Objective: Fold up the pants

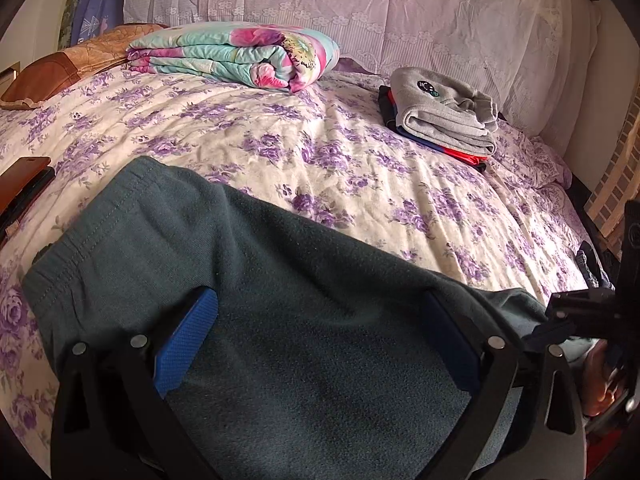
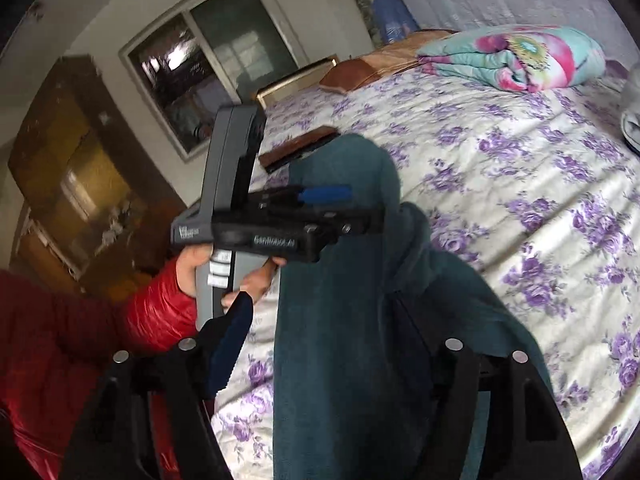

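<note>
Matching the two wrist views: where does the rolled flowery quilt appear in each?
Left wrist: quilt at upper left of centre, at the far side of the bed.
Right wrist: quilt at upper right.
Shared landmark: brown pillow just left of it.

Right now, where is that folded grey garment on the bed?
The folded grey garment sits far right in the left wrist view, atop a red and blue garment, near the lace-covered headboard, right of the flowered quilt.

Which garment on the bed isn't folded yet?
The dark teal pants spread in front, between both grippers; the grey sweatpants and the red-and-navy garment beneath lie folded and stacked.
</note>
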A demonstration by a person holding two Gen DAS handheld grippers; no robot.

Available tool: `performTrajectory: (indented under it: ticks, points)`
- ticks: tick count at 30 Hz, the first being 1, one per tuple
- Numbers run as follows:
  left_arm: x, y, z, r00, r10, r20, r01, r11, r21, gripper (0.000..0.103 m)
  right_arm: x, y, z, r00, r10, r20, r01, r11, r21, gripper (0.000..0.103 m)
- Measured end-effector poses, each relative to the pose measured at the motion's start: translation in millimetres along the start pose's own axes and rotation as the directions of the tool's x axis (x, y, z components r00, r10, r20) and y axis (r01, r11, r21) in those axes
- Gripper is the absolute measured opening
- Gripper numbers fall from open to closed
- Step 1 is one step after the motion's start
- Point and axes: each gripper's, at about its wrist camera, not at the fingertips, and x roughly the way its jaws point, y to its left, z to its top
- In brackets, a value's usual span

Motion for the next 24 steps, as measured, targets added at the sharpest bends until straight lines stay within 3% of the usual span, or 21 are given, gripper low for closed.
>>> performTrajectory:
  ticks: [3,6,9,12,14,16,19,21,23,24]
  points:
    - [-0.1,0.1,0.0,1.0,-0.001,0.0,0.001,1.0,-0.001,0.098,8.4,-3.8,-2.2,0.999,0.002,-0.034,-0.001,1.0,0.02,0.073]
    - [-0.7,0.7,-0.1,1.0,-0.005,0.003,0.005,1.0,-0.004,0.098,3.5,-16.7,0.7,0.999,0.05,0.018,-0.051,0.993,0.107,0.078]
    - [-3.1,3.3,0.2,0.999,-0.028,0.016,0.028,0.999,-0.022,0.098,3.3,-42.7,3.7,0.993,0.099,0.07,-0.114,0.957,0.267,0.082]
    - [-6.0,8.3,0.6,0.998,-0.058,0.034,0.06,0.997,-0.046,0.098,4.5,-73.8,-2.8,0.979,0.167,0.115,-0.201,0.861,0.466,0.082]
    - [-6.6,9.5,0.7,0.997,-0.068,0.039,0.07,0.996,-0.052,0.098,4.8,-82.2,-5.7,0.965,0.217,0.145,-0.261,0.803,0.536,0.082]
    - [-7.0,10.2,0.9,0.996,-0.074,0.043,0.077,0.996,-0.054,0.098,8.2,-81.7,-3.9,0.962,0.238,0.132,-0.27,0.78,0.564,0.083]
    - [-8.2,12.9,0.1,0.995,-0.083,0.051,0.087,0.994,-0.069,0.098,18.5,-81.6,6.4,0.958,0.257,0.125,-0.28,0.752,0.597,0.094]
    - [-10.8,16.7,-0.9,0.992,-0.11,0.067,0.115,0.99,-0.085,0.098,21.1,-95.5,12.8,0.953,0.239,0.186,-0.301,0.683,0.665,0.094]
    - [-11.2,16.3,-1.4,0.992,-0.108,0.069,0.114,0.99,-0.083,0.098,19.9,-115.2,12.6,0.917,0.246,0.313,-0.398,0.583,0.708,0.096]
    - [-10.7,15.2,-1.2,0.992,-0.105,0.066,0.11,0.991,-0.082,0.098,14.7,-125.3,11.0,0.906,0.196,0.375,-0.419,0.551,0.722,0.095]
